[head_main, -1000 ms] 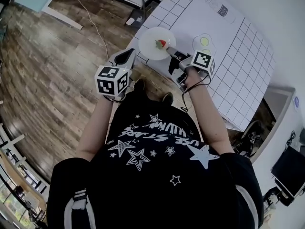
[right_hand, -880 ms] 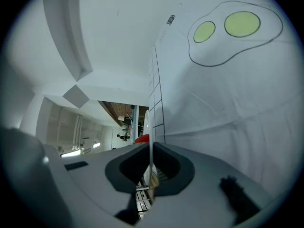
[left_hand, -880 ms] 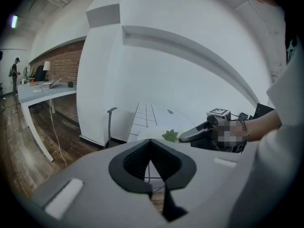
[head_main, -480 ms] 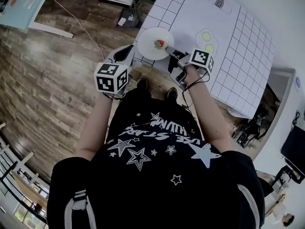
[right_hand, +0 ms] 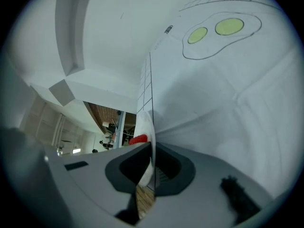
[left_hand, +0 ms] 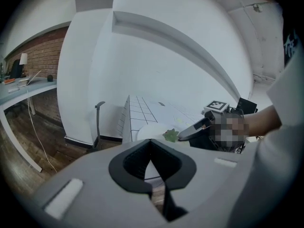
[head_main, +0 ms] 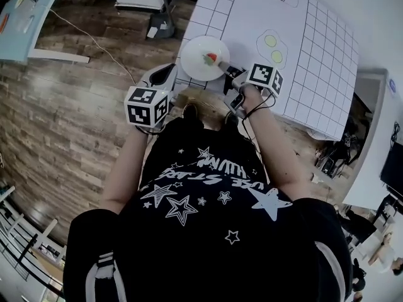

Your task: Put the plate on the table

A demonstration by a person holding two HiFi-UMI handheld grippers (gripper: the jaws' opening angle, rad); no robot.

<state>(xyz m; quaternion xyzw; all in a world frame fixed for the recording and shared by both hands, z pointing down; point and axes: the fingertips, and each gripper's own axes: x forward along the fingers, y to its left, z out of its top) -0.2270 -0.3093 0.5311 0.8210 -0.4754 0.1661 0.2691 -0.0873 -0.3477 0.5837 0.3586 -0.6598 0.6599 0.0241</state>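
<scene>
The right gripper (head_main: 228,68) is clamping the near rim of the white plate (head_main: 203,56), its jaws pinching the thin edge, and a strawberry (head_main: 212,58) is riding on top. The plate is sitting over the near-left corner of the gridded table (head_main: 308,36), left of the printed outline (head_main: 272,48) with two yellow-green circles and apart from it. Whether its base is touching the cloth cannot be told. The left gripper (head_main: 169,73) is waiting farther left of that outline, just beside the plate's outer edge, its jaws together on nothing. The carry looks nearly finished. What seems to be remaining is settling the plate flat on the tabletop and unclamping the rim.
</scene>
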